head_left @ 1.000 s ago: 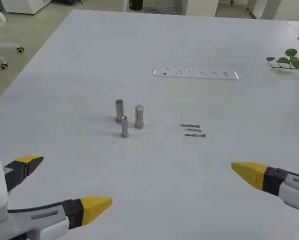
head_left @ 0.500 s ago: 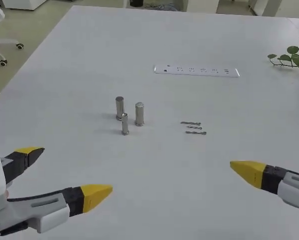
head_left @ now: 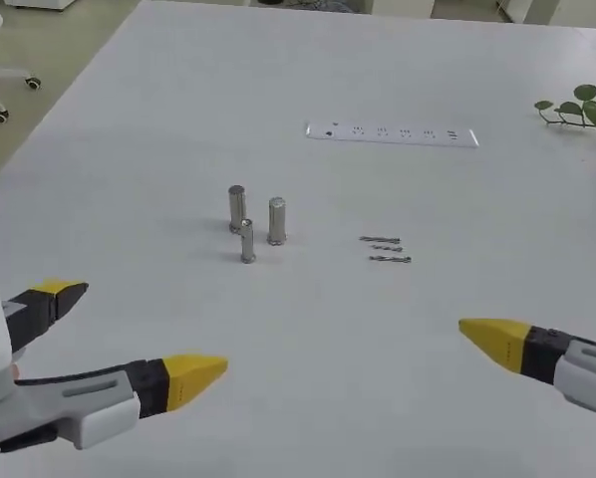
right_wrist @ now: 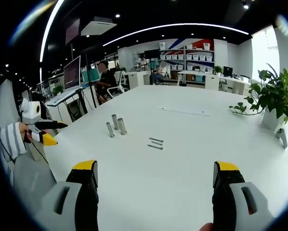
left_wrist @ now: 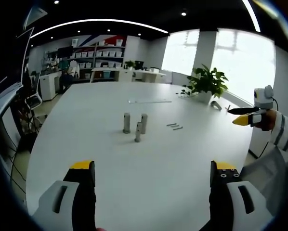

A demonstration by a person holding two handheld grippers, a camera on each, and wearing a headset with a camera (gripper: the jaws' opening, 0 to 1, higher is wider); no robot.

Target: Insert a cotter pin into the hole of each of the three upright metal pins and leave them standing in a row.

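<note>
Three upright metal pins [head_left: 276, 220] stand in a tight cluster at mid-table, also in the left gripper view [left_wrist: 138, 131] and the right gripper view [right_wrist: 115, 125]. Three small cotter pins [head_left: 386, 249] lie flat to their right, side by side [left_wrist: 173, 126] [right_wrist: 155, 143]. My left gripper [head_left: 129, 334] hovers open near the front left, well short of the pins, with nothing between its jaws [left_wrist: 152, 168]. At the front right my right gripper [head_left: 537, 304] is open and holds nothing [right_wrist: 155, 167]; one jaw is cut off by the frame edge.
A white power strip [head_left: 392, 133] lies across the table behind the pins. A leafy plant [head_left: 577, 108] stands at the far right edge. Office chairs stand on the floor past the table's left edge. Bare tabletop separates the grippers from the pins.
The head camera has tilted, so the whole scene sits a little higher. The left gripper has edged slightly forward. Pins and cotter pins have not moved.
</note>
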